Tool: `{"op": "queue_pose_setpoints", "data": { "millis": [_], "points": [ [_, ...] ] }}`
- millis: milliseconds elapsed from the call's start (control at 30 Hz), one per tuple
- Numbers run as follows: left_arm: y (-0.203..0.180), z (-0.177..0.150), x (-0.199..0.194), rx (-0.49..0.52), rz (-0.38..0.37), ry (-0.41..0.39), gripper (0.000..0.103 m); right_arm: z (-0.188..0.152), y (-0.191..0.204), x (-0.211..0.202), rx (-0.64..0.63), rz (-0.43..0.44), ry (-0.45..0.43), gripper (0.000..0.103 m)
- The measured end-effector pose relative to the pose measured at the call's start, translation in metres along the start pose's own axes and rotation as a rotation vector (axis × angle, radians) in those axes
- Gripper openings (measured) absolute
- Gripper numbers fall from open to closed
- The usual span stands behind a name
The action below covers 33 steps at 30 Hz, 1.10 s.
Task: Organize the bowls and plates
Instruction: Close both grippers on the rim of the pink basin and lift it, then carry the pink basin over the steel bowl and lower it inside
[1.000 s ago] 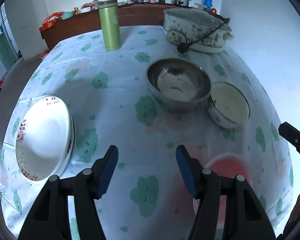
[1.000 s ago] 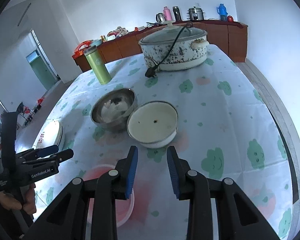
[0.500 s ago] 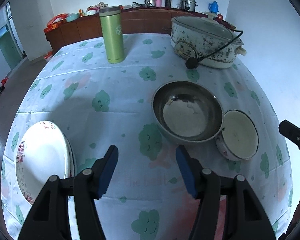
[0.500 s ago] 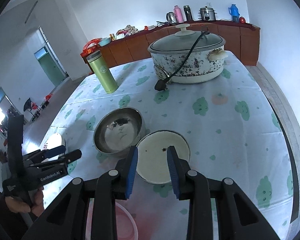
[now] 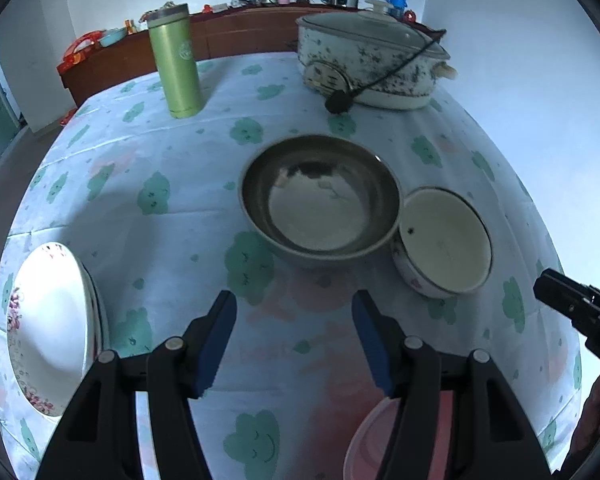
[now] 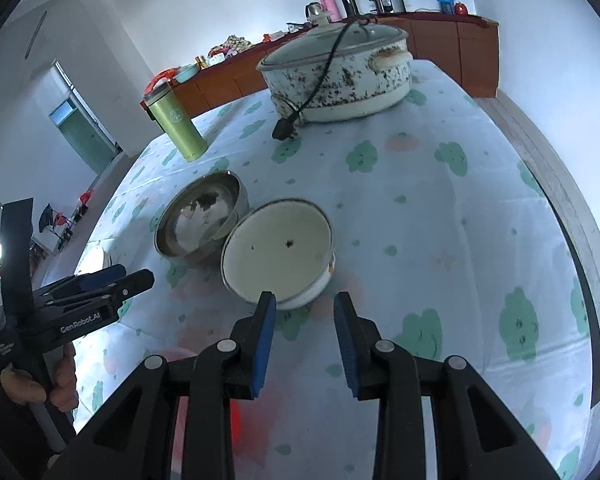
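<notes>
A steel bowl [image 5: 320,196] [image 6: 200,218] sits mid-table, touching a white enamel bowl [image 5: 444,240] [image 6: 278,250] on its right. A stack of white floral plates [image 5: 48,328] lies at the table's left edge. A pink plastic bowl [image 5: 376,440] shows partly under the left gripper's right finger. My left gripper [image 5: 294,314] hovers open and empty just short of the steel bowl. The right gripper [image 6: 304,306] is open and empty, its tips right at the near rim of the white bowl. Each gripper also appears in the other's view: left gripper [image 6: 112,280], right gripper [image 5: 572,308].
A green thermos [image 5: 176,60] stands at the back left. A speckled electric pot [image 5: 372,64] with a glass lid and black cord sits at the back right. A wooden sideboard [image 6: 440,40] with flasks lines the wall. The table's right edge [image 6: 560,208] drops to the floor.
Both grippers have moved forward over the table toward the bowls; the steel bowl and white bowl now look larger and nearer. Neither gripper's opening has changed.
</notes>
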<state>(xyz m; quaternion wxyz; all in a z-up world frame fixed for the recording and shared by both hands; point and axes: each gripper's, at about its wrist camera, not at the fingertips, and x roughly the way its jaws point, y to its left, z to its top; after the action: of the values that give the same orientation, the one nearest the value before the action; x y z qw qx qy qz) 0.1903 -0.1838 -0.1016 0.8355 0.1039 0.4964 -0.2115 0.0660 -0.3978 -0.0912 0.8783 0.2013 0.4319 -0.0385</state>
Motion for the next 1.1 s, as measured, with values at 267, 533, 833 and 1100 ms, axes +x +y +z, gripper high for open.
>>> {"op": "queue_pose_setpoints", "data": {
  "millis": [267, 533, 833, 1100],
  "points": [
    [-0.005, -0.022, -0.010, 0.064, -0.034, 0.020, 0.061, -0.027, 0.019, -0.003, -0.048, 0.066, 0.055, 0.033],
    [-0.006, -0.037, -0.021, 0.097, -0.077, 0.049, 0.061, -0.041, 0.032, 0.000, -0.079, 0.182, 0.169, 0.033],
    [-0.017, -0.073, -0.017, 0.109, -0.133, 0.140, 0.061, -0.066, 0.046, 0.012, -0.081, 0.219, 0.245, 0.033],
    [-0.023, -0.080, 0.000, 0.097, -0.202, 0.203, 0.018, -0.071, 0.050, 0.021, -0.097, 0.204, 0.268, 0.019]
  ]
}}
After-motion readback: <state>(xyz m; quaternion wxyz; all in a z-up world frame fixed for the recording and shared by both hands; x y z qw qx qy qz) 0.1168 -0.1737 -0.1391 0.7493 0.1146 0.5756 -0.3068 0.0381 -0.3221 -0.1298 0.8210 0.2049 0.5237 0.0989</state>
